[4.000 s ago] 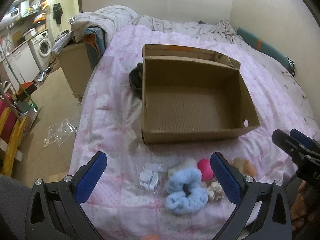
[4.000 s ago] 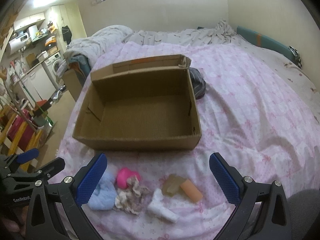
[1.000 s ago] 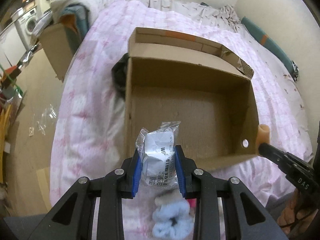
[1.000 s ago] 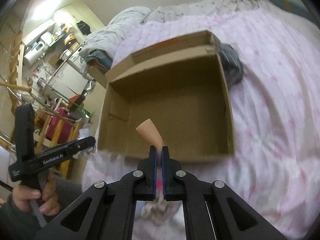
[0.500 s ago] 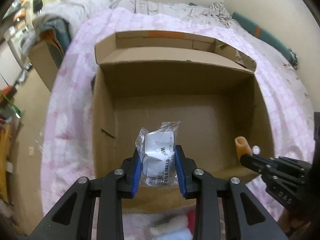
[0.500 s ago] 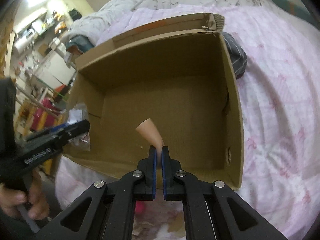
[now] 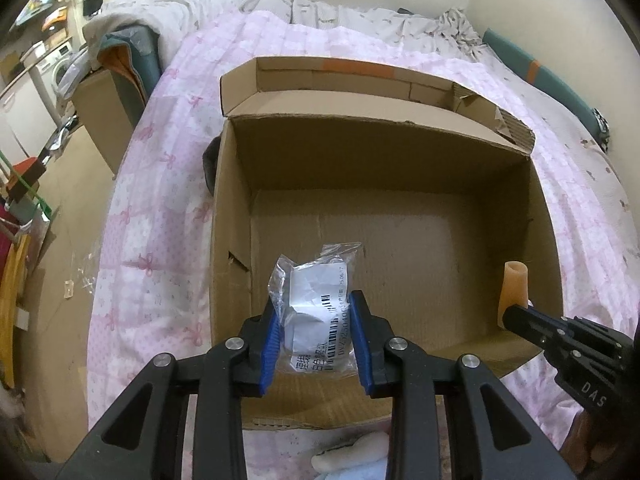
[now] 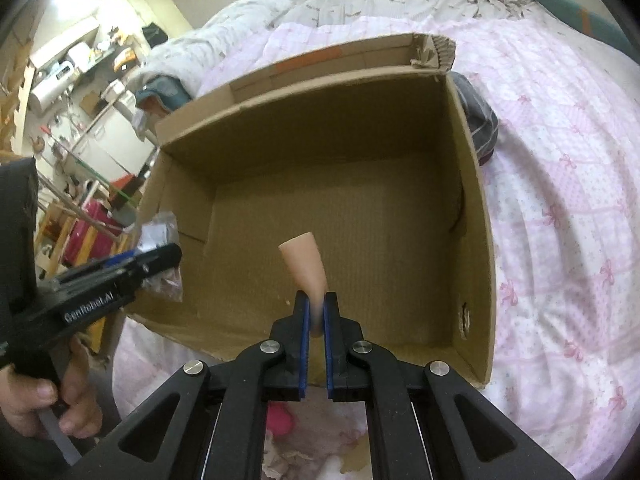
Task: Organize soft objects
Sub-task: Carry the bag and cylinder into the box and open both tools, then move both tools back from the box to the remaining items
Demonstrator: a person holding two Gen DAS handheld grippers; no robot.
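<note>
Left wrist view: a clear plastic packet with a white label [image 7: 316, 312] is clamped by the left gripper [image 7: 316, 340] above the open brown cardboard box [image 7: 400, 152]; a peach foam piece [image 8: 306, 272] is pinched by the right gripper [image 8: 316, 320] over the same box.

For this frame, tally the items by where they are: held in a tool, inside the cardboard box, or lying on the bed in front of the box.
Held in a tool: 2, the clear packet in the left tool and the peach sponge in the right tool.
Inside the cardboard box: 0.
On the bed before the box: at least 2 partly seen, a white piece and a pink piece.
Total: at least 4.
</note>
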